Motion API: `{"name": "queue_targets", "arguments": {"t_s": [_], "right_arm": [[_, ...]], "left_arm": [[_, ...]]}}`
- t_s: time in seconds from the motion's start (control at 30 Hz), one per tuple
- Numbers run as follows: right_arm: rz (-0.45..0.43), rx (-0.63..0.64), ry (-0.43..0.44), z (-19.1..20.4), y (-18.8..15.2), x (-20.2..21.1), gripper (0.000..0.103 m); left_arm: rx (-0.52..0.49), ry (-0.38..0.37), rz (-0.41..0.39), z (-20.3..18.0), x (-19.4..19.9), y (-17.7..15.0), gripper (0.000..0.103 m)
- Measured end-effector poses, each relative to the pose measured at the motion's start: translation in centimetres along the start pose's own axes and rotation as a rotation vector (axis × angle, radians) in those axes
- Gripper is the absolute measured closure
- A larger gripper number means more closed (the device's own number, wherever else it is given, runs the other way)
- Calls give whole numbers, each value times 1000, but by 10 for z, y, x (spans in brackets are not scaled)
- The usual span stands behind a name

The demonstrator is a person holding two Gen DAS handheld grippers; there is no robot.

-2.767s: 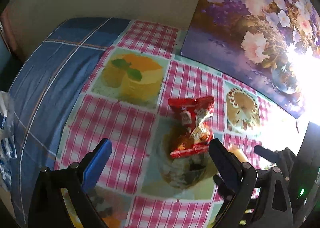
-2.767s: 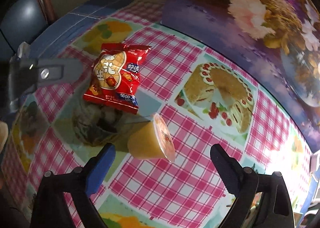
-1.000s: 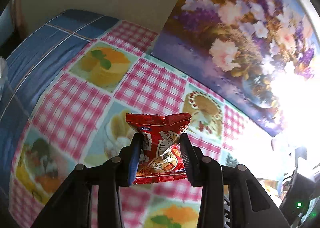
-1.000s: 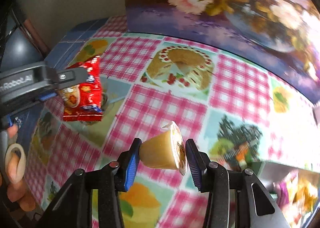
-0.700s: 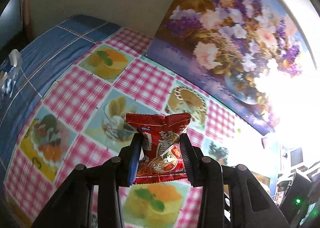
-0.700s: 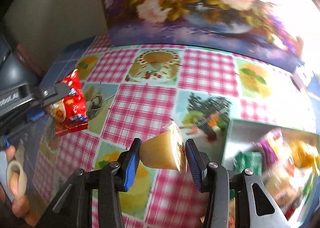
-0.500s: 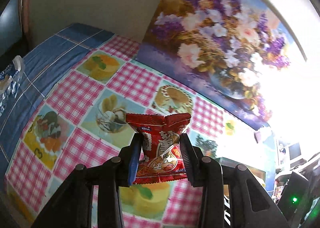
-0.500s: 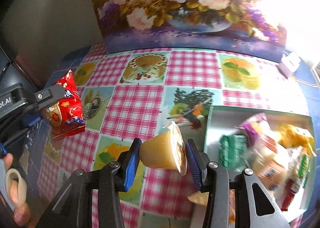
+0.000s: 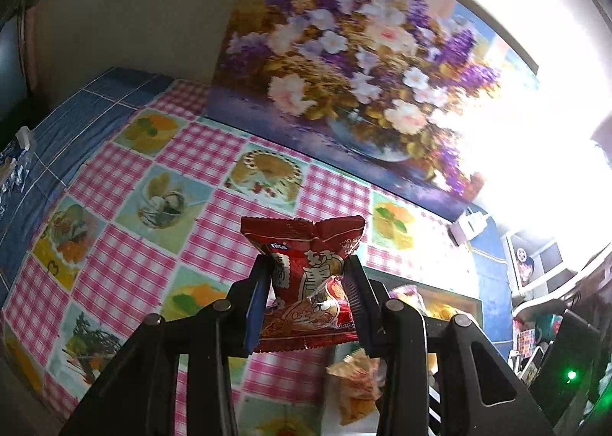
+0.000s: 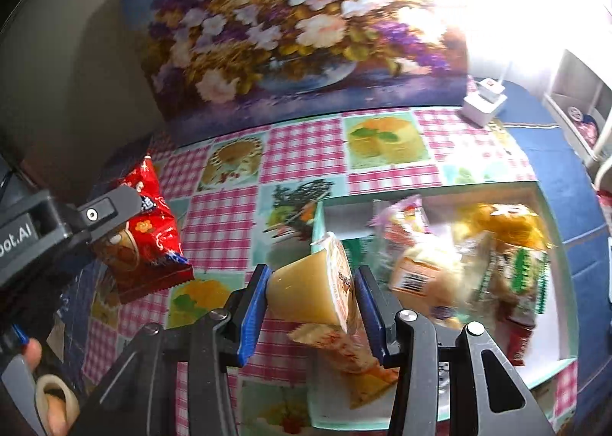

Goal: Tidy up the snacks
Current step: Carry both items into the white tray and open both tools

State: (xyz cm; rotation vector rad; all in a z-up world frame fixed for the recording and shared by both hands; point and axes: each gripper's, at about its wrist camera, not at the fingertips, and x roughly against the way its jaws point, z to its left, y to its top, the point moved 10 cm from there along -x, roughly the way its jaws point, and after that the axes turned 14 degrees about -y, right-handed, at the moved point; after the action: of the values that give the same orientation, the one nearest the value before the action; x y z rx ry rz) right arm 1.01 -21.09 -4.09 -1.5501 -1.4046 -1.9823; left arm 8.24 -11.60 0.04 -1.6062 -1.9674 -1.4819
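Note:
My left gripper [image 9: 306,283] is shut on a red snack packet [image 9: 306,244], held in the air above the checked tablecloth [image 9: 126,267]. The right wrist view shows that same red snack packet [image 10: 153,233] at the left, clamped in the left gripper [image 10: 111,212]. My right gripper [image 10: 311,294] is shut on a yellow jelly cup [image 10: 306,292] lying on its side, foil lid to the right. Just beyond it is a pale green box [image 10: 550,214] with several wrapped snacks in it. An orange snack bag [image 10: 355,363] lies below the cup at the box's near left.
A large flower painting [image 10: 290,30] stands along the far side of the table. A white charger [image 10: 484,103] sits at the back right on blue cloth. A person's hand [image 10: 46,397] with a ring holds the left gripper's handle. The orange bag [image 9: 355,386] lies behind my left fingers.
Both grippers have risen and moved right with their snacks. The green box of snacks has come into the right wrist view and now lies just beyond the jelly cup.

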Motion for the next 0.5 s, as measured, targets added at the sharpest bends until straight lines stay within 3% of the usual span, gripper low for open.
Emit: {"name": "queue_targets", "arguments": {"t_s": [0.5], "right_arm": [[-32, -161, -84, -93, 15, 8, 55]], "left_arm": [[-139, 1, 47, -53, -16, -35, 62]]}}
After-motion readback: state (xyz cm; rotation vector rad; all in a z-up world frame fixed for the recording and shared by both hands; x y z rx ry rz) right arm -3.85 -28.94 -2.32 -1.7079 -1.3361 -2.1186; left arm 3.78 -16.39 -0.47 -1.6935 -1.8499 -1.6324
